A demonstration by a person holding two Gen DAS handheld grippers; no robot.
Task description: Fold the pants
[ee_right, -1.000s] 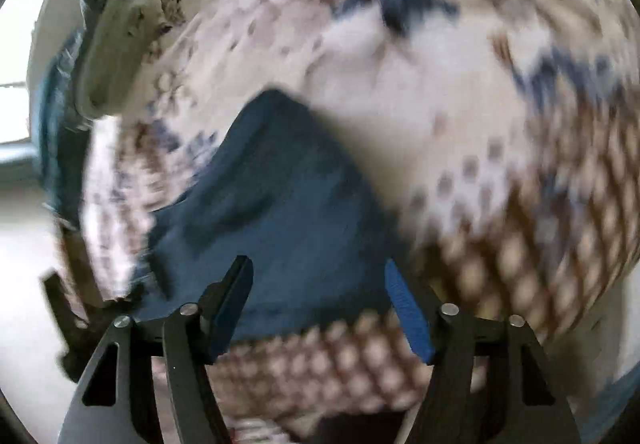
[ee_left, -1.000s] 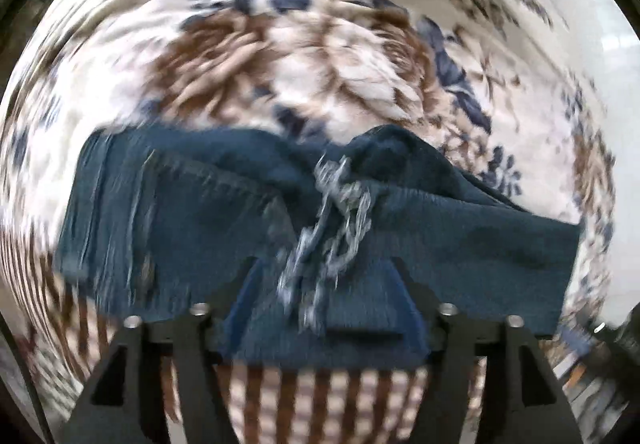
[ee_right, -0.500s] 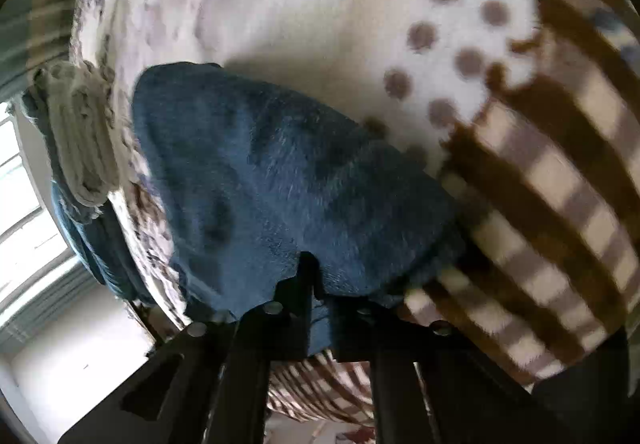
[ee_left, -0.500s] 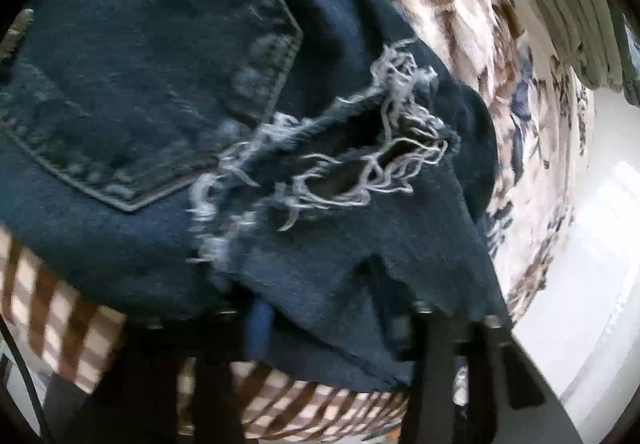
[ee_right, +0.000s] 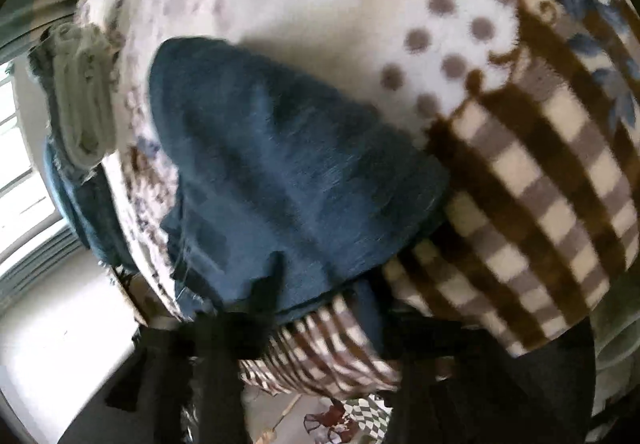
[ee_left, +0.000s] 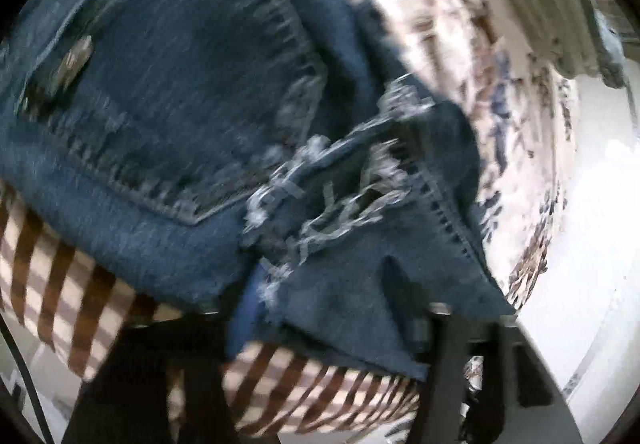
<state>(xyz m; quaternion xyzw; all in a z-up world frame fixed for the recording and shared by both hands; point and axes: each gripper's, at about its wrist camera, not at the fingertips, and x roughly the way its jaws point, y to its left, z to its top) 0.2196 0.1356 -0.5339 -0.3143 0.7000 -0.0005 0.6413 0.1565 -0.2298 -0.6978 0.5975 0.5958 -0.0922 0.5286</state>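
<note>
Dark blue jeans (ee_left: 172,112) lie folded on a patterned blanket; a back pocket and a frayed hem (ee_left: 328,200) show in the left wrist view. My left gripper (ee_left: 324,304) has its fingers spread around the hem layer, open, with denim draped over them. In the right wrist view the folded jeans (ee_right: 280,172) bulge in front of my right gripper (ee_right: 320,304), whose fingers stand apart around the denim edge.
The blanket (ee_right: 540,172) has a brown check border and a floral middle (ee_left: 460,56). A stack of folded grey-green clothes (ee_left: 552,4) lies at the far side; it also shows in the right wrist view (ee_right: 80,96). White floor (ee_left: 592,244) lies beyond the edge.
Both grippers, shut on the denim half a second ago, have opened and let go. A second ago they approached open. Both views are blurred with motion.
</note>
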